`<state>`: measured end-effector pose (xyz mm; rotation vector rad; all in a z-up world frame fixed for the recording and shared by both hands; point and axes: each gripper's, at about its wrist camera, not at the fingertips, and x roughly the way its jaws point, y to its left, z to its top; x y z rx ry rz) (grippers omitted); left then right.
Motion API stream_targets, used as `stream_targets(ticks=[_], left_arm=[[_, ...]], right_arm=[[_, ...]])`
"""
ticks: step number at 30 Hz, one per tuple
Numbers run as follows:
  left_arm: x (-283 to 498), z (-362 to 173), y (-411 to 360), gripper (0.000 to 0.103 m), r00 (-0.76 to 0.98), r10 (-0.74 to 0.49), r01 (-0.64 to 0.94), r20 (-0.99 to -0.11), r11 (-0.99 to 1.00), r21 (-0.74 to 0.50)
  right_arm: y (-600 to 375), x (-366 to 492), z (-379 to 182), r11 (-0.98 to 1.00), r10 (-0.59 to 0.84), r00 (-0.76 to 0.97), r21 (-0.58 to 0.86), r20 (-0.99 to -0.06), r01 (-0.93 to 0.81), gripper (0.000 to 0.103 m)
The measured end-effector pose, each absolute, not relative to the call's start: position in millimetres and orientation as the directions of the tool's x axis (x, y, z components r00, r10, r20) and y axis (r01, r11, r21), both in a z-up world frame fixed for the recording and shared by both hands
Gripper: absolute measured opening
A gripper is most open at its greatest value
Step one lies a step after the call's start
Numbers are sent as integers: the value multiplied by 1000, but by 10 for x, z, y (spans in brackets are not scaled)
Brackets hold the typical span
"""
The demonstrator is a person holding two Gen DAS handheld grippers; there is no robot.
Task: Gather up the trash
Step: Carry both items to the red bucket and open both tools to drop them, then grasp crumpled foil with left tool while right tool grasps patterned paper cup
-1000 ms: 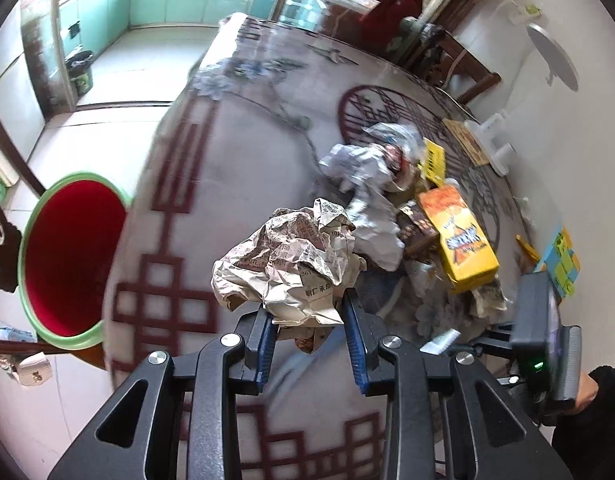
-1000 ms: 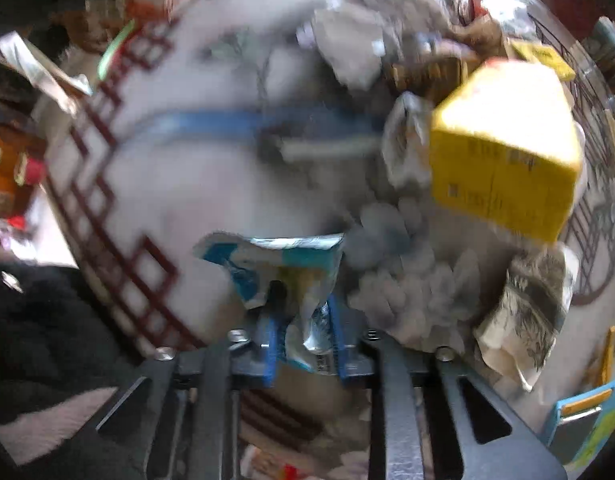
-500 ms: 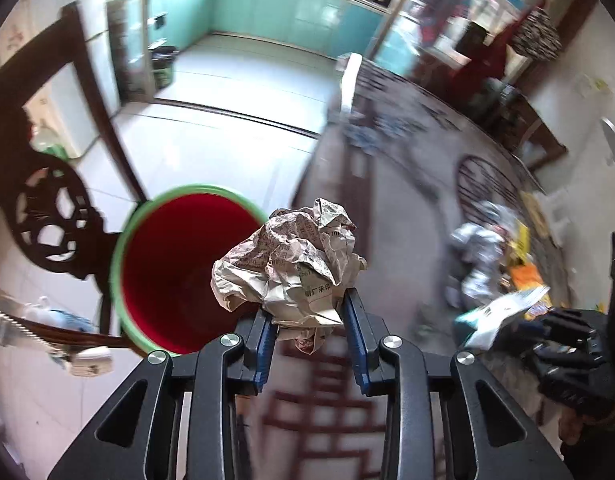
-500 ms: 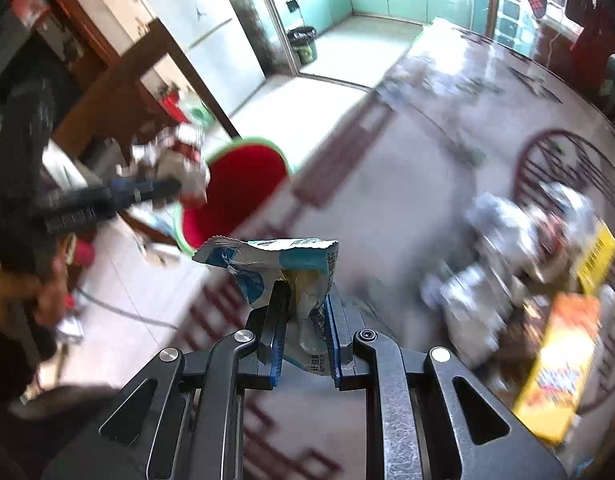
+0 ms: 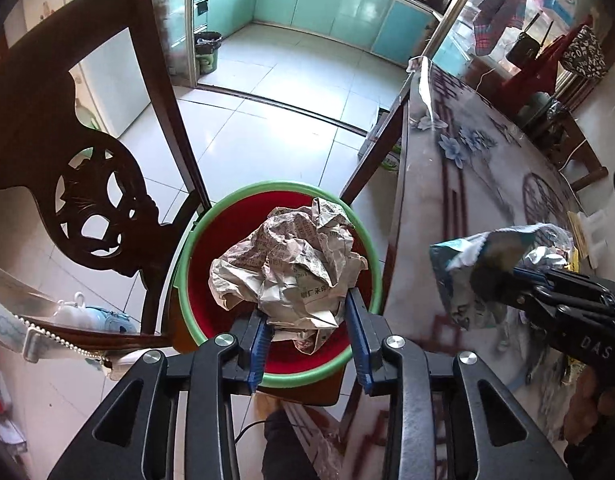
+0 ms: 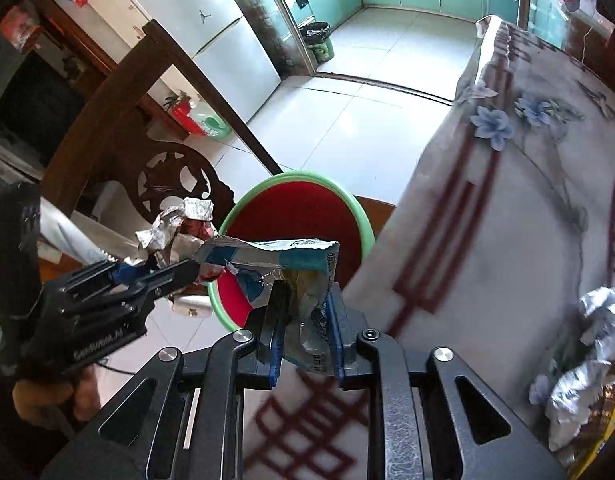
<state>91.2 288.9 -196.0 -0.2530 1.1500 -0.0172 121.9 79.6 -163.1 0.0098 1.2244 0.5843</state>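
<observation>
A crumpled newspaper ball [image 5: 291, 272] sits between the blue pads of my left gripper [image 5: 307, 340], which is shut on it with jaws starting to open. It hangs right over the red bucket with a green rim [image 5: 267, 188] on the floor. My right gripper [image 6: 305, 320] is shut on a blue and white snack wrapper [image 6: 291, 264], jaws also starting to open, above the table edge just beside the bucket [image 6: 299, 178]. The right wrist view shows the left gripper [image 6: 187, 268] and its paper ball [image 6: 175, 224] at left. The left wrist view shows the wrapper [image 5: 467, 264] at right.
A dark carved wooden chair [image 5: 87, 184] stands against the bucket's left side. The table [image 5: 467, 160], with a flowered red-patterned cloth, borders the bucket on the right. More crumpled foil and boxes [image 6: 587, 340] lie on it. A hand [image 6: 47, 396] grips the left tool.
Both grippers swung left off the table's trash pile toward the bucket, carrying the paper ball and the wrapper. The paper ball now hangs over the bucket's mouth.
</observation>
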Motion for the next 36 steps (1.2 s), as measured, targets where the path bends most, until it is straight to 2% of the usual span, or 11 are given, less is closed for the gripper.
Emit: stream_targets(ticks=[3,6,8,10,18,26,36], left_arm=[[959,-1962,2949,37,417,-132,-125,-899,972,-200],[1002,-1953,3005,48,429,-112,-140,-896,972,-188],[1024,-1950,3021,55,429,-98,-141,-898,975,-174],[1036,-1939,3020,60,431,-84,-140,-899,977,-159],[1000,-1832,2855,61,454,-121,-107,-883,976,-188],[913,-1646,2278,61,469,-173,-25,-866,978,-209],[722,-1461,1249,61,455,-257,116,-853,966,-229]], right_arm=[[830,1268,-1651,860,426,219,317,-878,-400,23],[837,1313,-1631,872,420,244,315,-874,-376,45],[830,1330,-1605,875,425,263,320,-866,-363,66],[807,1337,-1557,874,439,279,335,-854,-352,71],[509,1130,-1259,890,423,338,316,-841,-329,73],[-76,774,-938,922,366,436,256,-822,-292,80],[-1585,251,-816,990,134,527,138,-839,-31,81]])
